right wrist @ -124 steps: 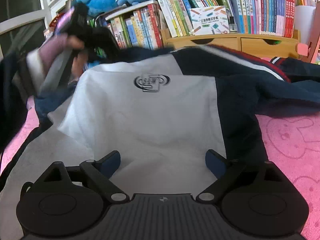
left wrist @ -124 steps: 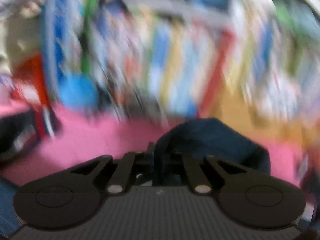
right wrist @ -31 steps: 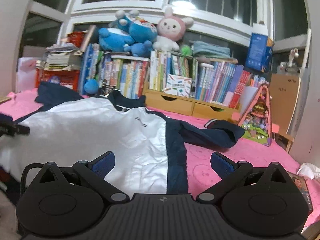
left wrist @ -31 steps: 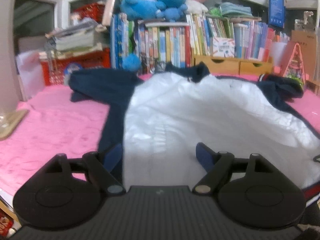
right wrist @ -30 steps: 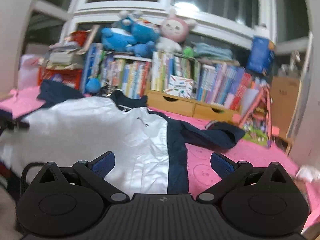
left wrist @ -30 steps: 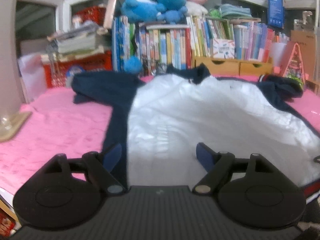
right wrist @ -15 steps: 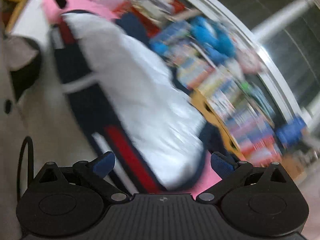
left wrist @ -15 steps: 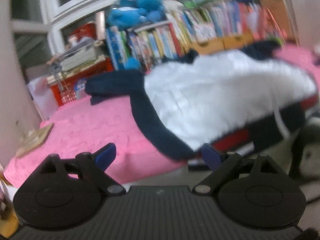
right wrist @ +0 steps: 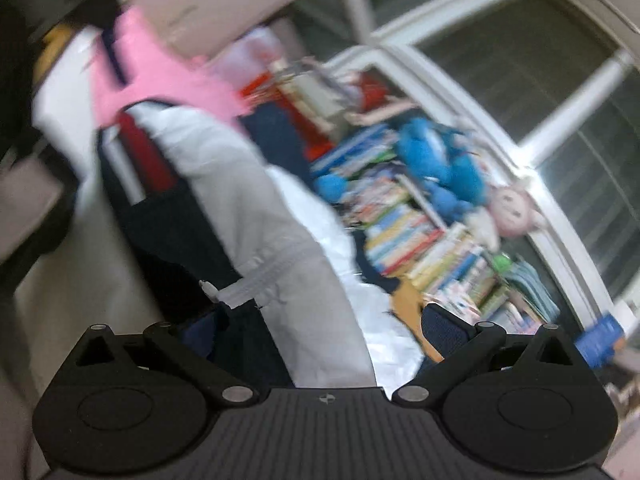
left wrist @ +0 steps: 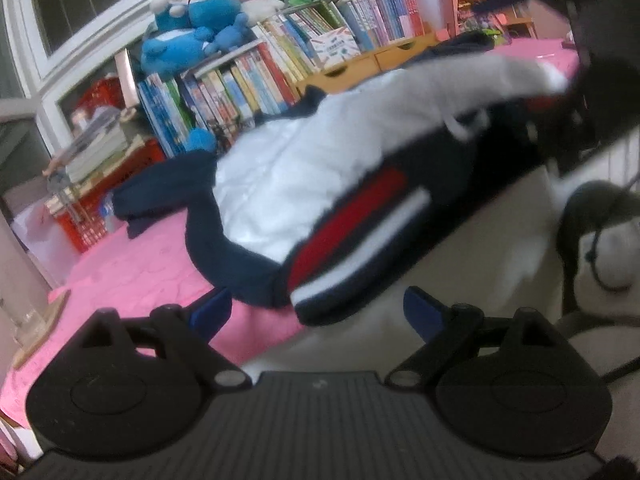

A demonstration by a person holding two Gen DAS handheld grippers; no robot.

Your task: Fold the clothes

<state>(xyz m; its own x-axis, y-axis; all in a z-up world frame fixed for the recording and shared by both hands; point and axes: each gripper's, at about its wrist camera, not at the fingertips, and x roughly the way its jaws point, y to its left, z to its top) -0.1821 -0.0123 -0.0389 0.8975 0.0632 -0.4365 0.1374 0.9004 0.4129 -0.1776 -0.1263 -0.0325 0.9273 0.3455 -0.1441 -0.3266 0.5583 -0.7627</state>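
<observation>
A white and navy jacket point(left wrist: 292, 176) lies spread on the pink bed cover point(left wrist: 132, 264). Its red and white striped hem point(left wrist: 352, 236) hangs over the front edge. My left gripper point(left wrist: 318, 312) is open, low at the bed's edge, and the hem's left corner sits just ahead between its fingers. The right wrist view is tilted and blurred. My right gripper point(right wrist: 324, 326) is open and close to the jacket point(right wrist: 280, 240), with white fabric and the zip edge point(right wrist: 244, 292) between its fingers. In the left wrist view the hem's far end is raised toward a dark blurred shape point(left wrist: 592, 60).
Shelves of books point(left wrist: 256, 80) with plush toys point(left wrist: 188, 40) on top line the back of the bed. A red basket point(left wrist: 96, 204) stands at the back left, a glass on a coaster point(left wrist: 24, 320) at the left edge. A black and white object point(left wrist: 604, 248) lies on the floor.
Both grippers dropped from above the spread jacket to the bed's front edge. The left one now faces the hem's corner. The right view rolled sideways and closed in on the zip. Both stayed open.
</observation>
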